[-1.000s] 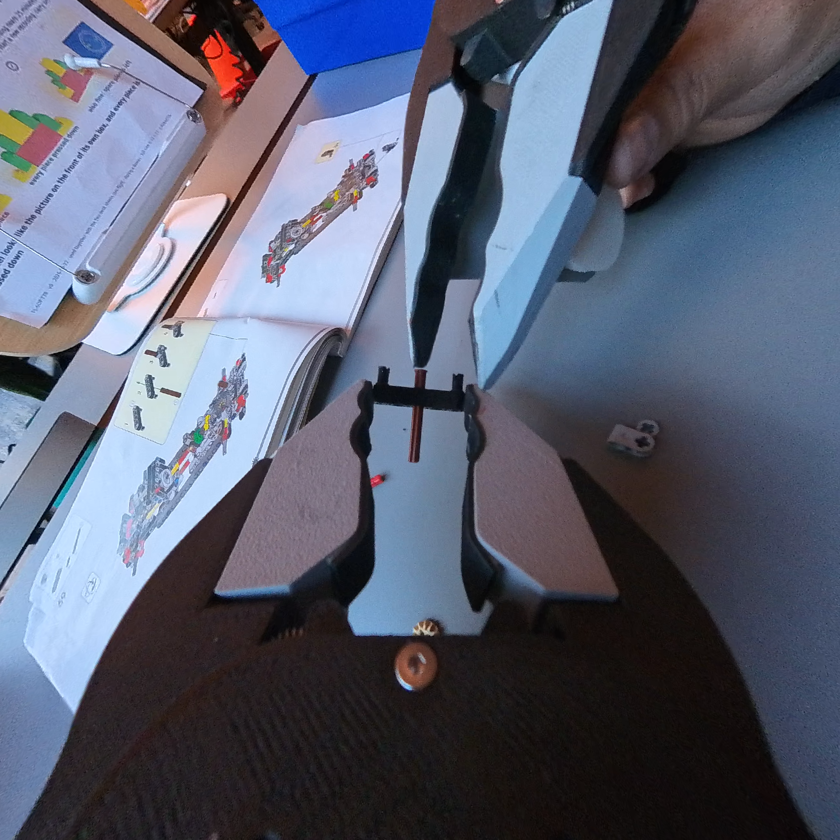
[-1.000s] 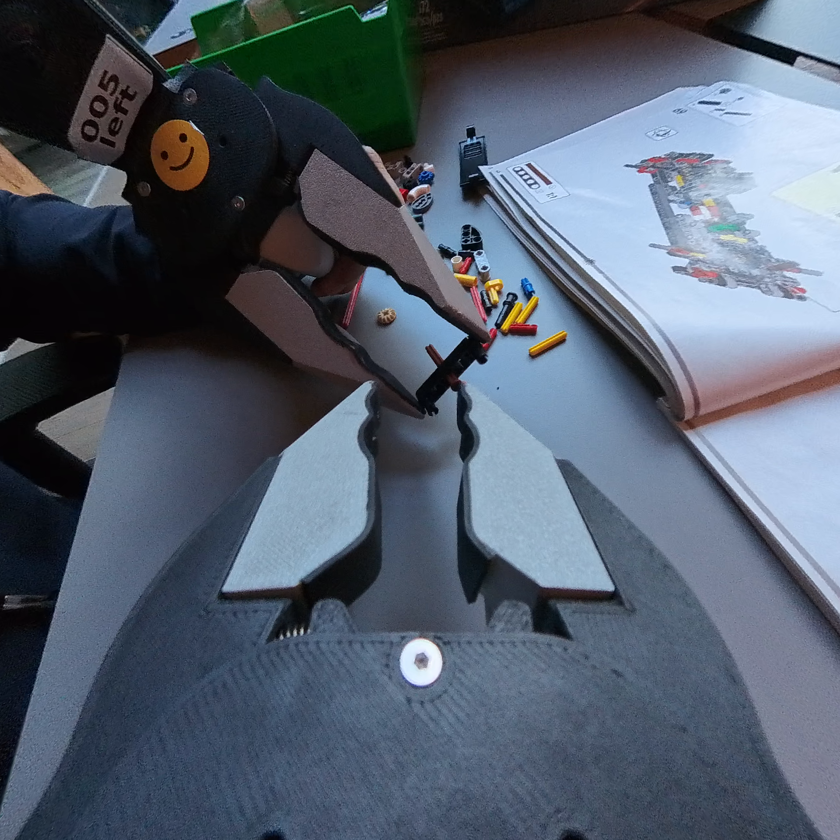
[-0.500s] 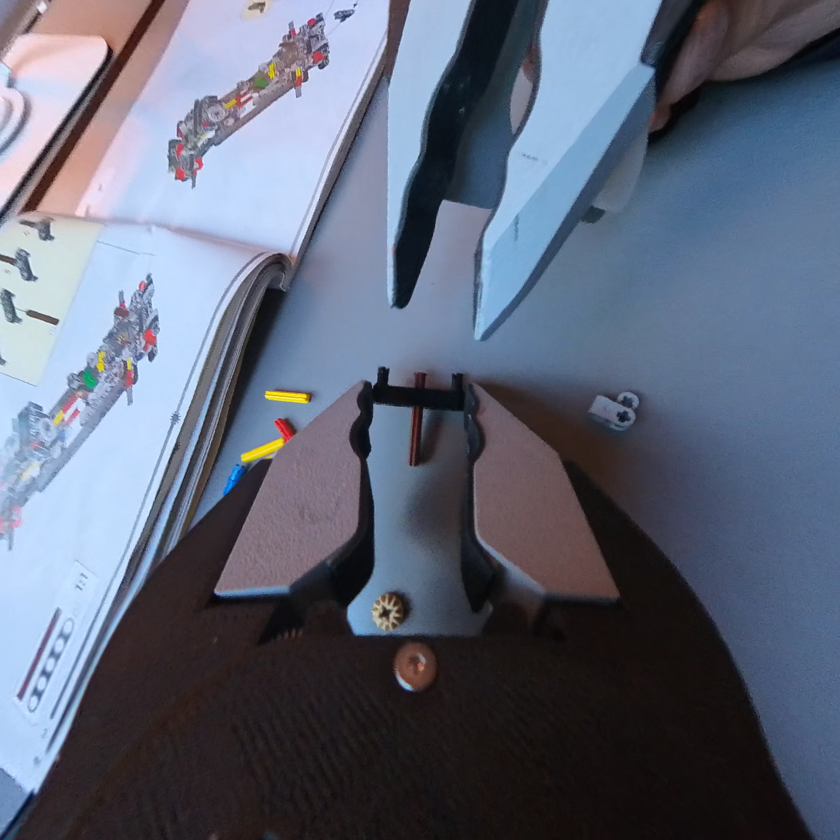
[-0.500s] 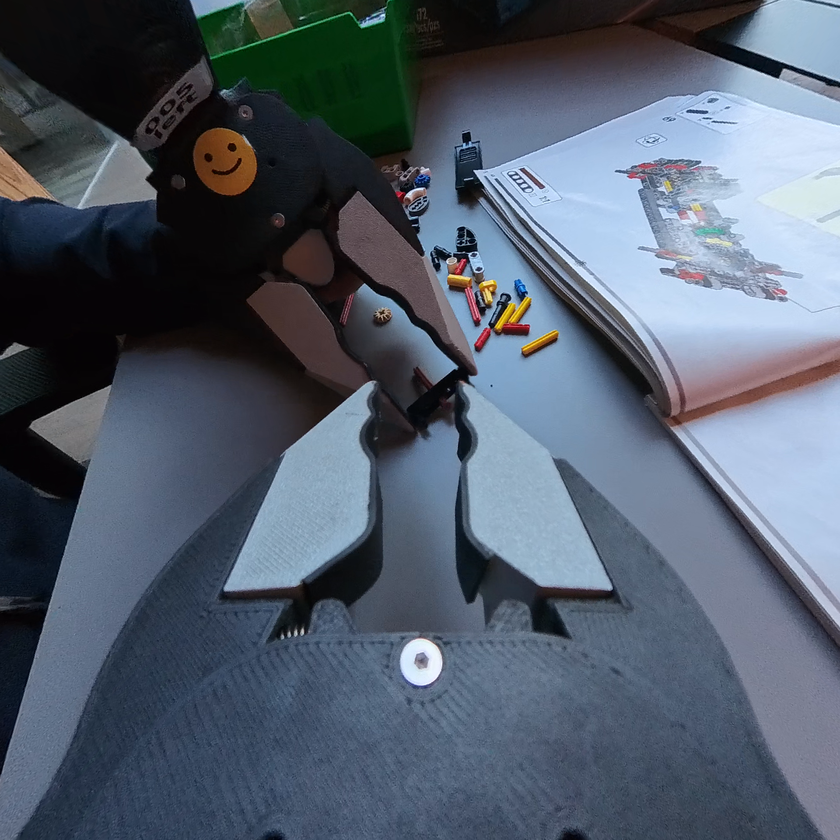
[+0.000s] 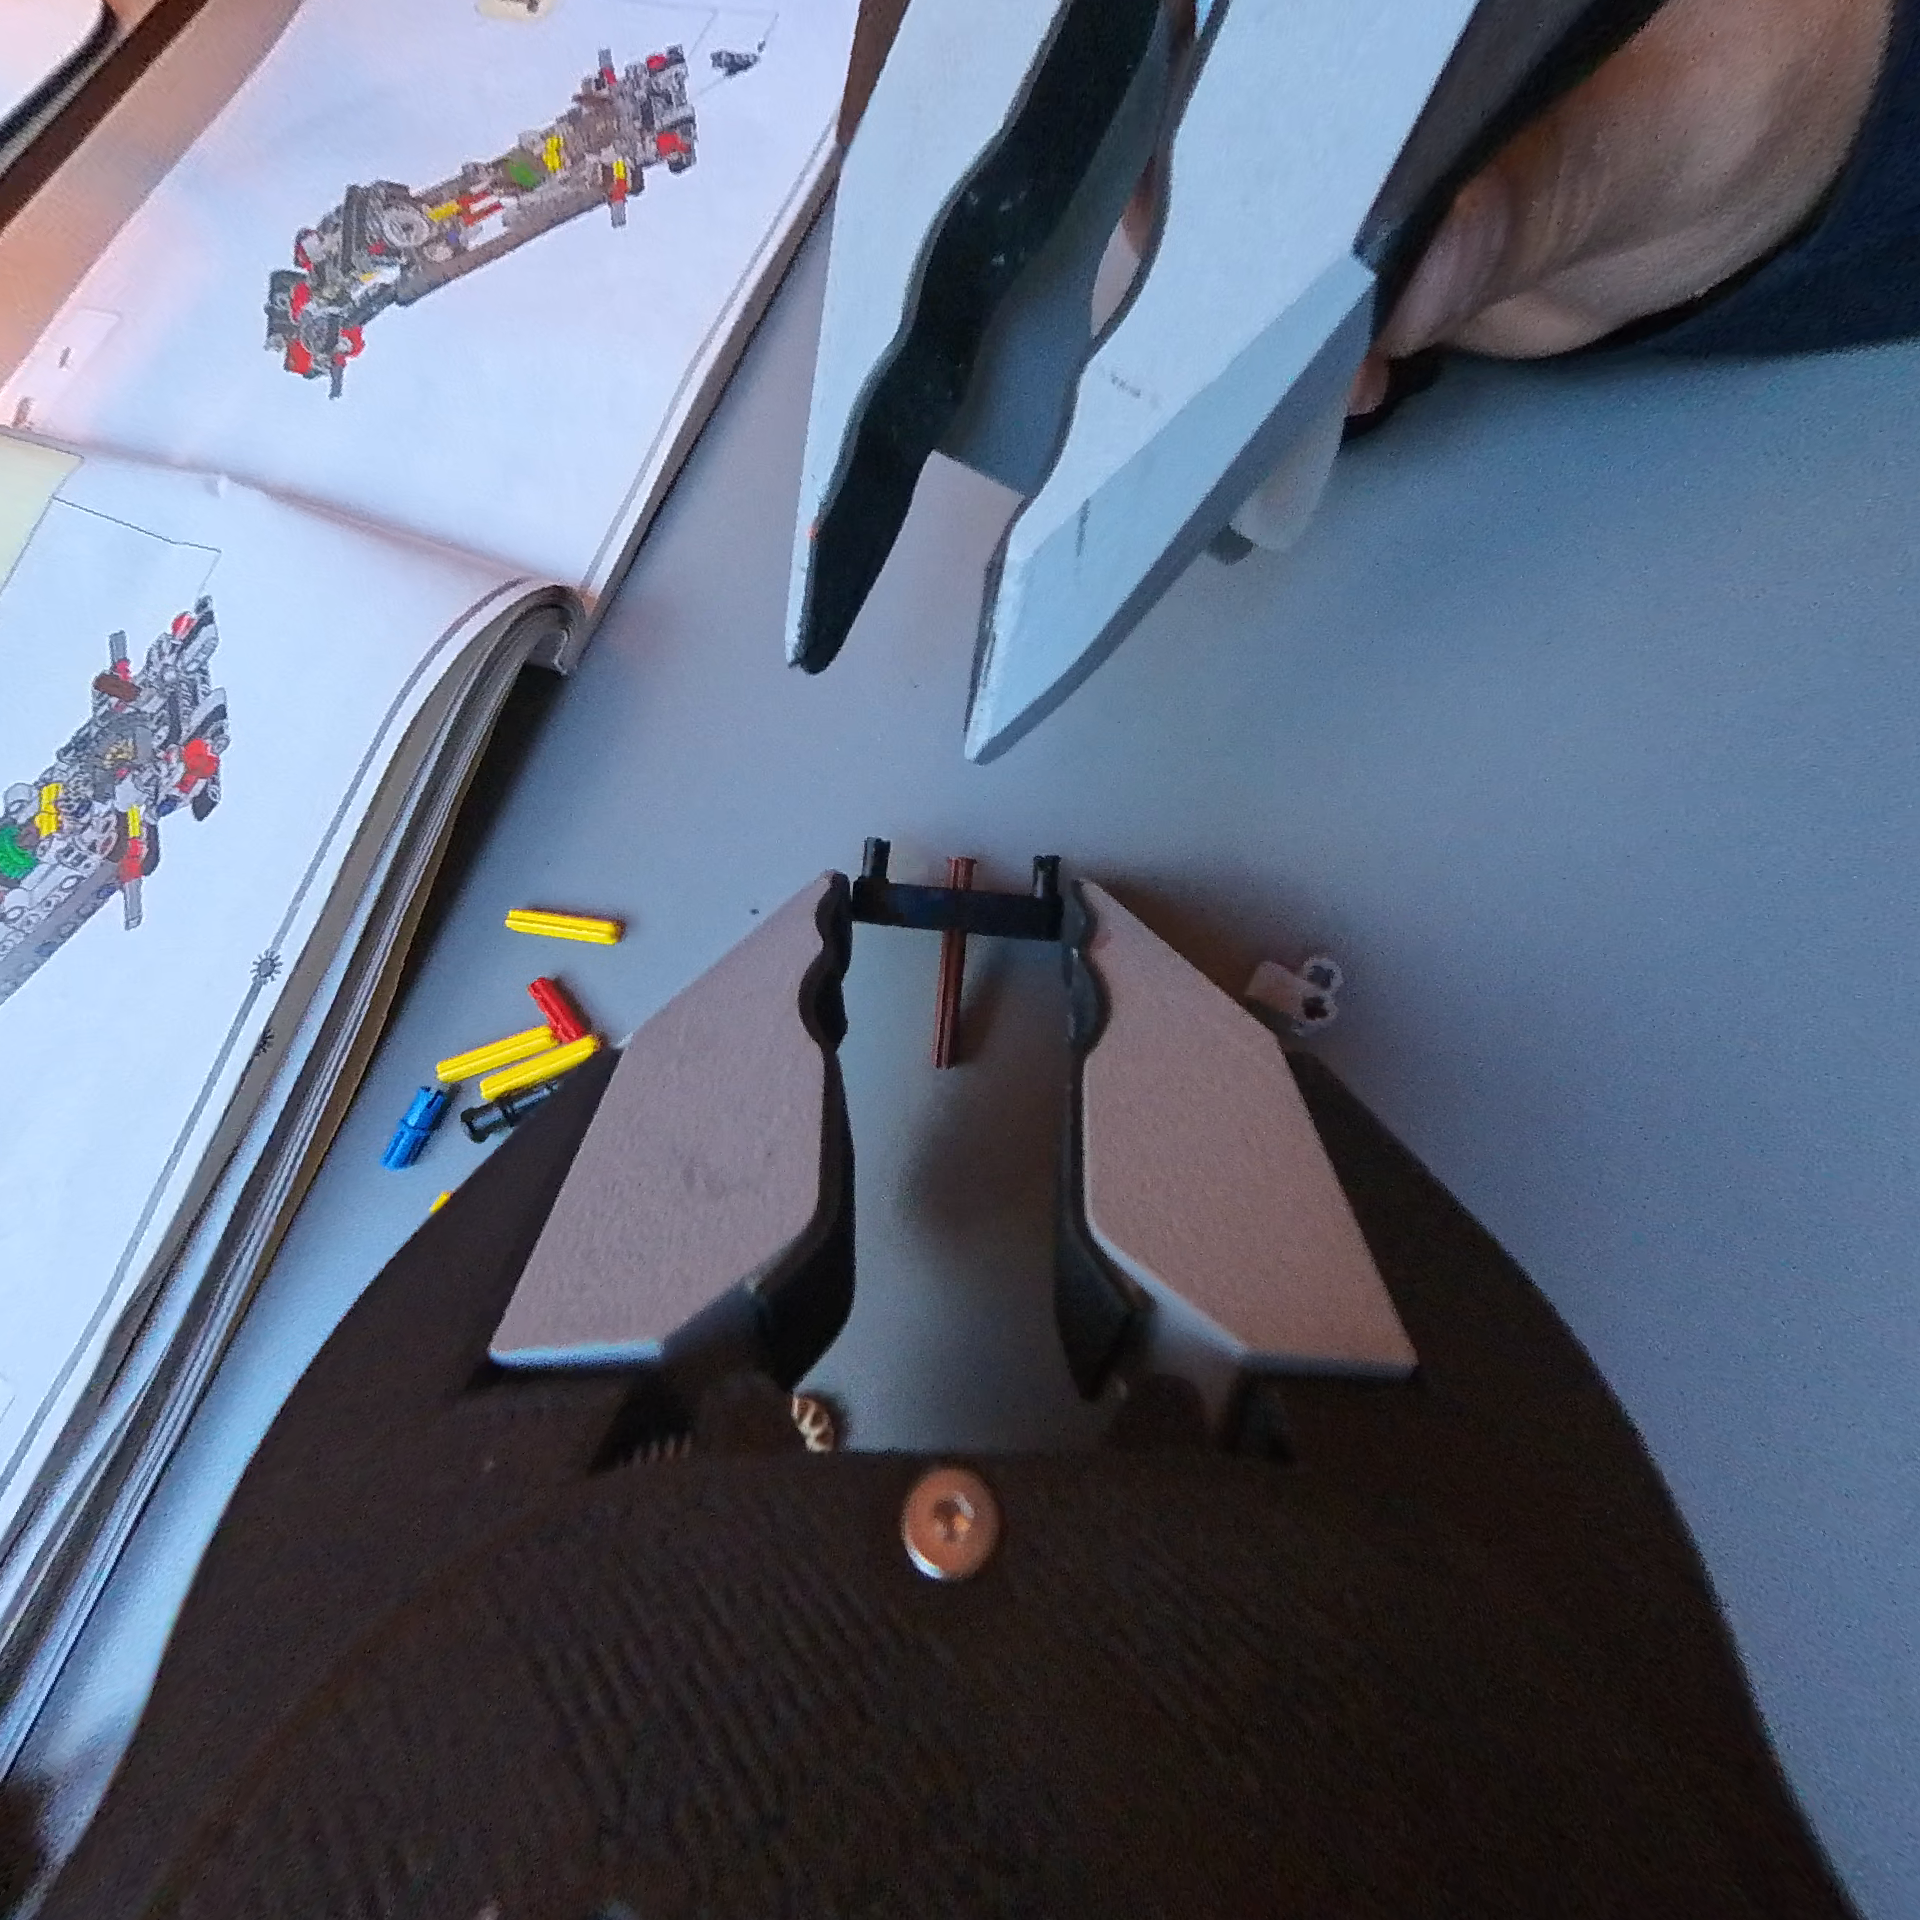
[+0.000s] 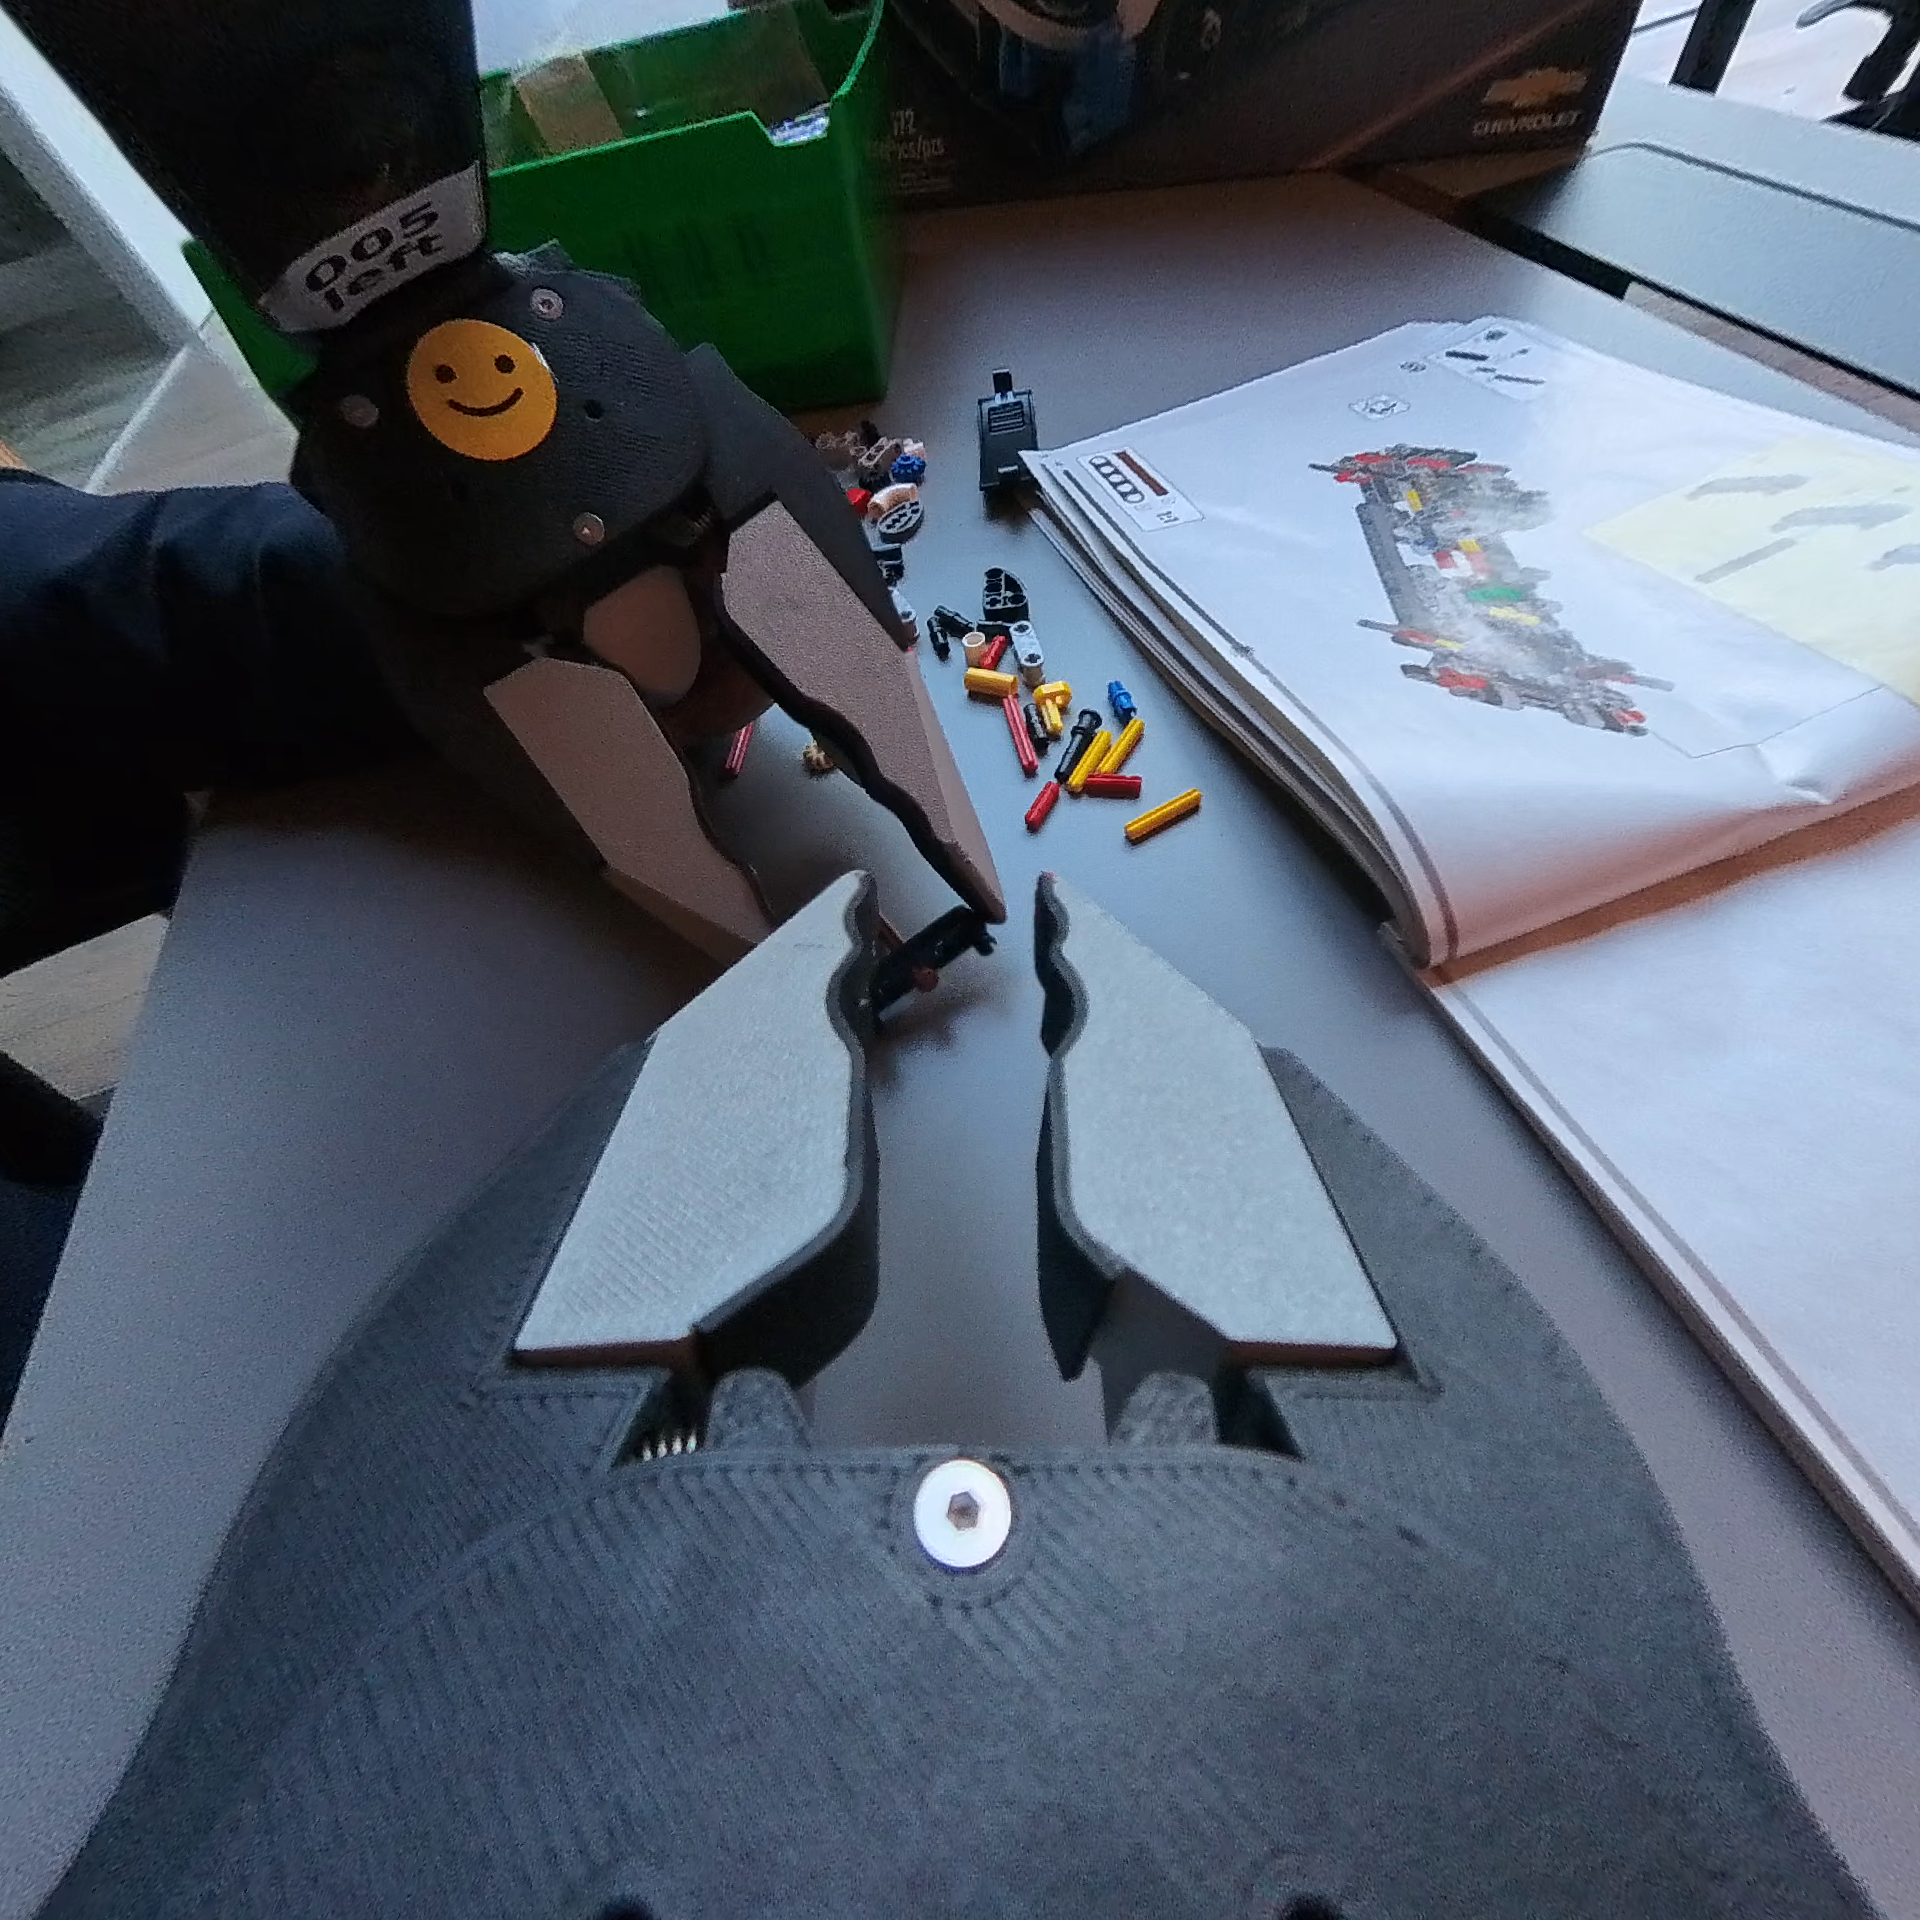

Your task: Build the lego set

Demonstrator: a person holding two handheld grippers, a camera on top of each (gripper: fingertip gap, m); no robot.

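Backing off, my right hand-held gripper (image 5: 899, 707) hangs spread and empty at frame top; left hand-held gripper (image 5: 956, 904) pinches black beam (image 5: 951, 914) with brown axle (image 5: 948, 997); I'd realign before approaching.

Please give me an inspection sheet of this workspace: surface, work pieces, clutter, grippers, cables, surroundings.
Surface: grey table, flat.
Work pieces: black beam with brown axle through it and a pin at each end.
Clutter: yellow, red, blue and black pins; small grey connector; tan gear.
Grippers: left gripper clamps the black beam by its ends; right gripper open, holding nothing, tips facing the beam.
Cables: nothing seen.
Surroundings: open instruction booklet, green bin, dark cardboard box.
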